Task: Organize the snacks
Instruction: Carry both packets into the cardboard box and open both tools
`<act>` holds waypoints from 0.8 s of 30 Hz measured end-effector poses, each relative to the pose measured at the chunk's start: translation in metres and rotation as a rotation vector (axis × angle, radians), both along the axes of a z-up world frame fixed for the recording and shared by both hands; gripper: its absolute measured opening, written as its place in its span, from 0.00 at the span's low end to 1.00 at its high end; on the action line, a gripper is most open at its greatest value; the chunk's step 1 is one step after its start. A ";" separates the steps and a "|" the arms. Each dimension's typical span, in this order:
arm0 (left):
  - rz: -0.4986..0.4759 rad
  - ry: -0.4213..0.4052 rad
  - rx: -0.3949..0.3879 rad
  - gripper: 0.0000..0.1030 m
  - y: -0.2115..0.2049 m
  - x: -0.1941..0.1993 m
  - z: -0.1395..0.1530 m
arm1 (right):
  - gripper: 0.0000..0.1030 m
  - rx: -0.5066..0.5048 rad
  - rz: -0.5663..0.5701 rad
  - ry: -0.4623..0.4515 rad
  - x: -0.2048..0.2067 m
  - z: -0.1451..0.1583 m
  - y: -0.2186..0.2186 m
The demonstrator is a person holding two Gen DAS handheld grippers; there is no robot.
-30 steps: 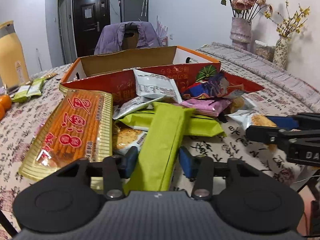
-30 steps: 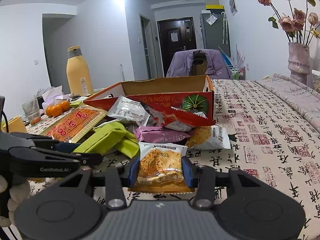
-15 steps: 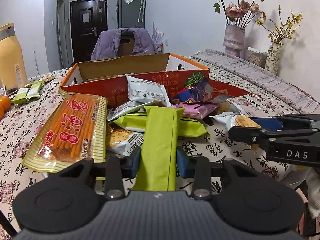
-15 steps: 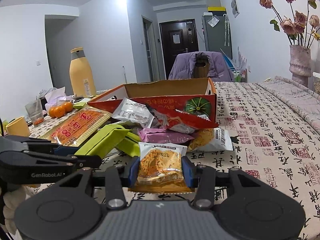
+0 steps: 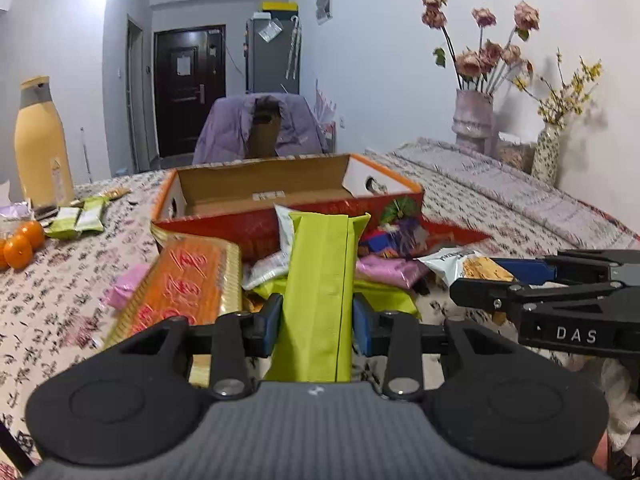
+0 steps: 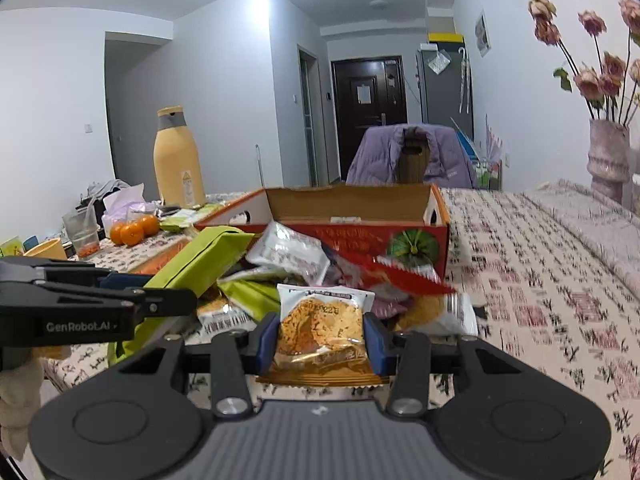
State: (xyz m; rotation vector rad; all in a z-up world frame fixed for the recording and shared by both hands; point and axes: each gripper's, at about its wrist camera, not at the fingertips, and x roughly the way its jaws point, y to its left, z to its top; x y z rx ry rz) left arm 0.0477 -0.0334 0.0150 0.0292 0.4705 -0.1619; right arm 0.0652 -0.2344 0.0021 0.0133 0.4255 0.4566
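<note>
Snacks: green packet point(image 5: 320, 300) now lifted off the pile, clamped in left hand-held gripper point(image 5: 316, 320); right hand-held gripper point(image 6: 320, 336) grips cracker packet point(image 6: 322, 320). Box point(image 5: 256, 188) next, likely.

On the side of the right gripper point(image 5: 500, 270), at your three o'clock in the left wrist view, you can read "DAS" in pale letters. On the left gripper point(image 6: 156, 280), at nine o'clock in your right wrist view, stands "GenRobot.AI". The print on the snack packets is too blurred to read.
</note>
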 end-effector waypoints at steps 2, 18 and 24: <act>0.012 -0.018 -0.007 0.36 0.003 0.002 0.007 | 0.43 -0.001 -0.003 -0.019 0.002 0.007 0.002; 0.092 -0.115 -0.051 0.36 0.016 0.070 0.070 | 0.43 0.023 -0.061 -0.125 0.077 0.069 0.011; 0.132 -0.100 -0.056 0.36 0.021 0.114 0.083 | 0.43 0.000 -0.085 -0.115 0.123 0.083 0.018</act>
